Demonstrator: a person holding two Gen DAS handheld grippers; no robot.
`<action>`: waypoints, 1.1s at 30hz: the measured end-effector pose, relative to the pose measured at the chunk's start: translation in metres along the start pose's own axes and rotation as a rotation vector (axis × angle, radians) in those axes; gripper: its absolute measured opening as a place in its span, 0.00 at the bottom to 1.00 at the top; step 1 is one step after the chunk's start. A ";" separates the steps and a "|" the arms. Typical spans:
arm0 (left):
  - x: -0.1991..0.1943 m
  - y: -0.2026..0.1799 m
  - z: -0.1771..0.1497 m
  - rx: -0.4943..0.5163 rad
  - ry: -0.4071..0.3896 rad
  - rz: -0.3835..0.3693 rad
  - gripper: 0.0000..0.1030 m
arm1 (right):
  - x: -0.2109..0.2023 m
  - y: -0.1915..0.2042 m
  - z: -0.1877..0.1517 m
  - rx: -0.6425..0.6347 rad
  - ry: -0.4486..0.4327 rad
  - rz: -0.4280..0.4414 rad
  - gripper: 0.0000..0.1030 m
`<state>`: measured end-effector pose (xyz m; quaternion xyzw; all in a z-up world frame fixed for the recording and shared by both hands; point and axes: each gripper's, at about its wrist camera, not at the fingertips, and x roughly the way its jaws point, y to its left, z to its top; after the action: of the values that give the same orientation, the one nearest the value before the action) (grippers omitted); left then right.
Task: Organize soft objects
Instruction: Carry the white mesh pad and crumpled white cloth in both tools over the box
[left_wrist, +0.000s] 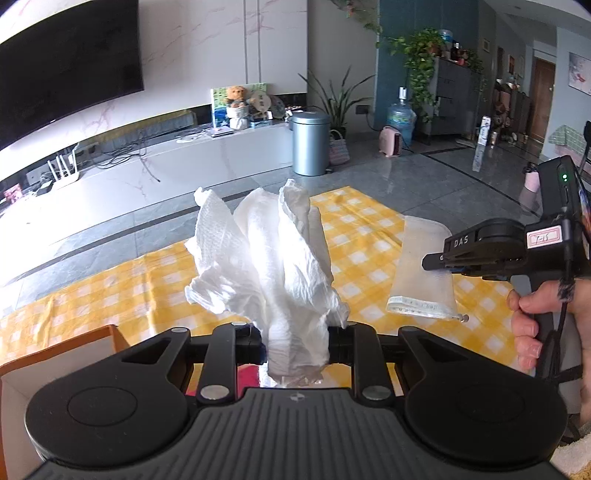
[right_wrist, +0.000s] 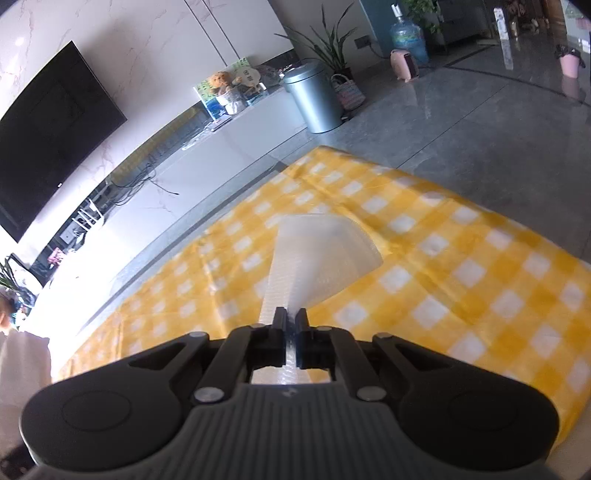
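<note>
The left gripper (left_wrist: 297, 339) pinches a crumpled tissue (left_wrist: 266, 258) that fans ahead, while the right gripper (right_wrist: 291, 321), clamped on a translucent pouch (right_wrist: 321, 254), risks slippage because its hold is thin.

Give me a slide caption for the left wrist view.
Left gripper holds crumpled white tissue above yellow checked cloth.

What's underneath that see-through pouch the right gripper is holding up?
Under the translucent pouch lies the yellow checked cloth; its squares show faintly through. Whether the pouch's far end touches the cloth is unclear. Its inside looks empty.
</note>
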<state>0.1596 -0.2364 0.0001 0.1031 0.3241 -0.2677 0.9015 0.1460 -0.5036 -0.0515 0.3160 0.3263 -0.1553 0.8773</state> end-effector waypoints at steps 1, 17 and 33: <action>0.002 0.009 0.002 -0.019 0.007 0.008 0.26 | 0.006 0.013 0.004 0.001 0.012 0.023 0.01; -0.031 0.198 -0.011 -0.371 0.032 0.175 0.26 | 0.038 0.198 -0.032 -0.212 0.184 0.292 0.00; -0.107 0.246 -0.109 -0.586 -0.105 0.148 0.26 | -0.022 0.326 -0.166 -0.645 0.456 0.541 0.00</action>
<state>0.1674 0.0527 -0.0121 -0.1518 0.3320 -0.1013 0.9255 0.2069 -0.1475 0.0136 0.1274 0.4479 0.2611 0.8456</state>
